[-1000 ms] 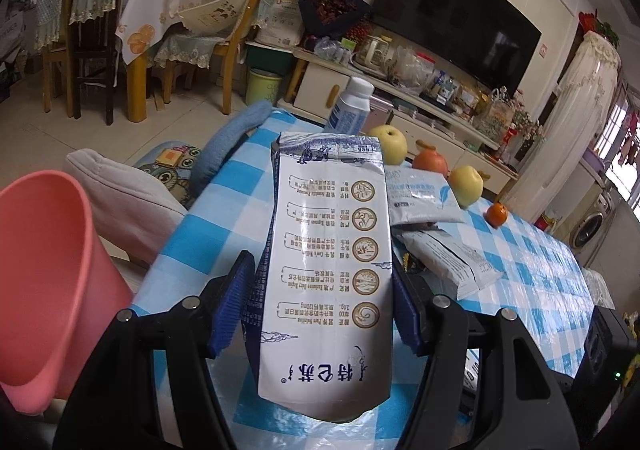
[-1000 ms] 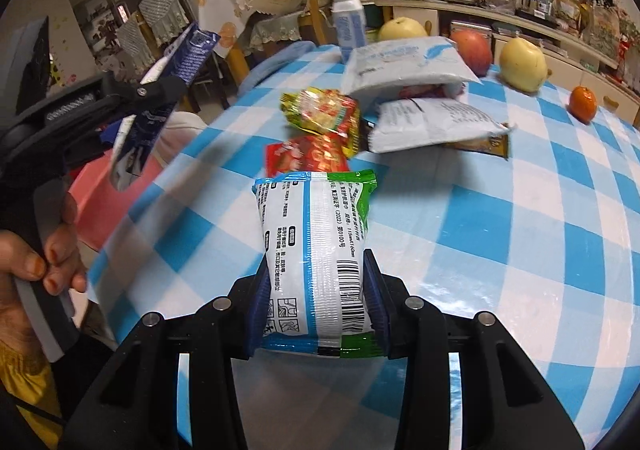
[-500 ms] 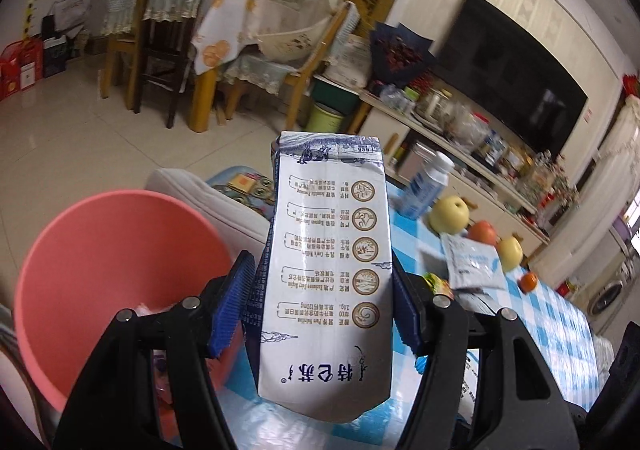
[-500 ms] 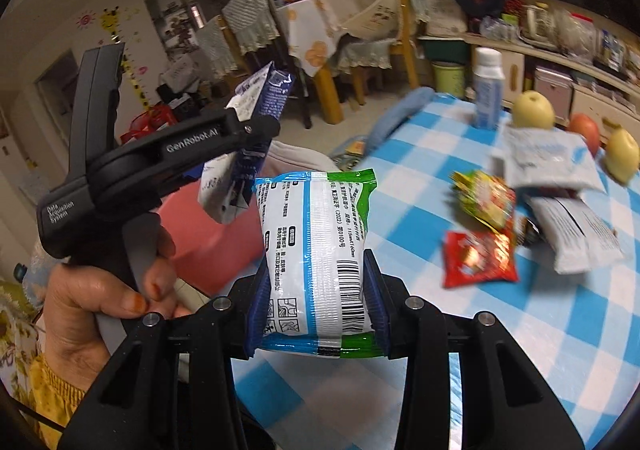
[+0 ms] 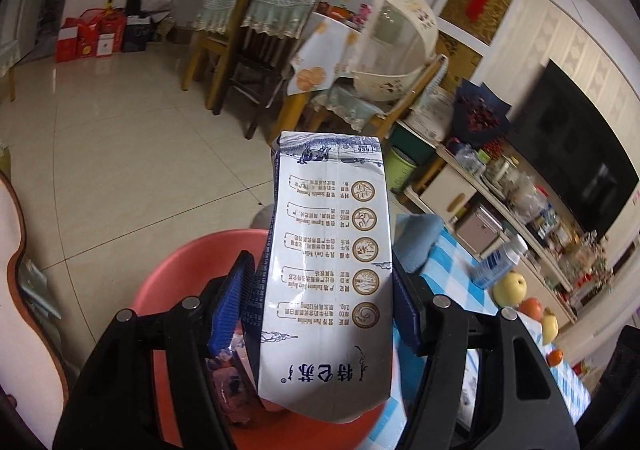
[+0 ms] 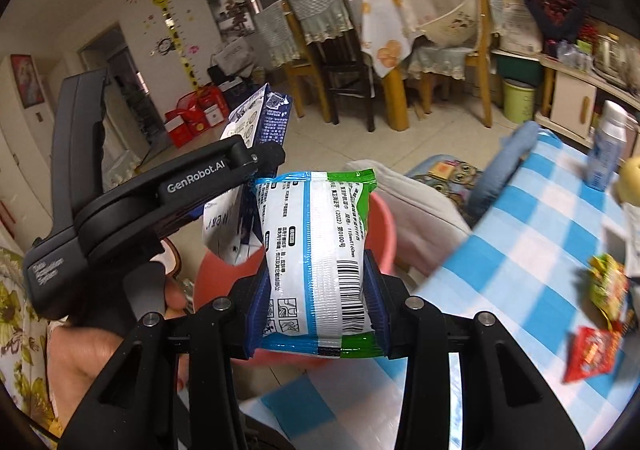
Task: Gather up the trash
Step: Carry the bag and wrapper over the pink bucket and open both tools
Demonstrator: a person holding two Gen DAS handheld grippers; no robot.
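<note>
My left gripper (image 5: 324,302) is shut on a white and blue milk carton (image 5: 332,270) and holds it over the pink bin (image 5: 180,270), which has some wrappers inside. My right gripper (image 6: 316,290) is shut on a green and white snack packet (image 6: 316,250) and holds it above the same pink bin (image 6: 384,234), beside the table edge. The left gripper with its carton (image 6: 256,122) shows at the left of the right wrist view. More wrappers, a red one (image 6: 592,350) and a green-yellow one (image 6: 612,282), lie on the blue checked table (image 6: 520,250).
A bottle (image 5: 496,262) and several fruits (image 5: 508,288) stand on the table's far side. A cushion (image 6: 420,206) lies on a seat between table and bin. Dining chairs (image 5: 248,62), a green bucket (image 6: 518,98) and a TV cabinet (image 5: 480,194) stand beyond on the tiled floor.
Both grippers swung left, away from the table and over the pink bin, each still holding its item. The bin now lies directly under the carton.
</note>
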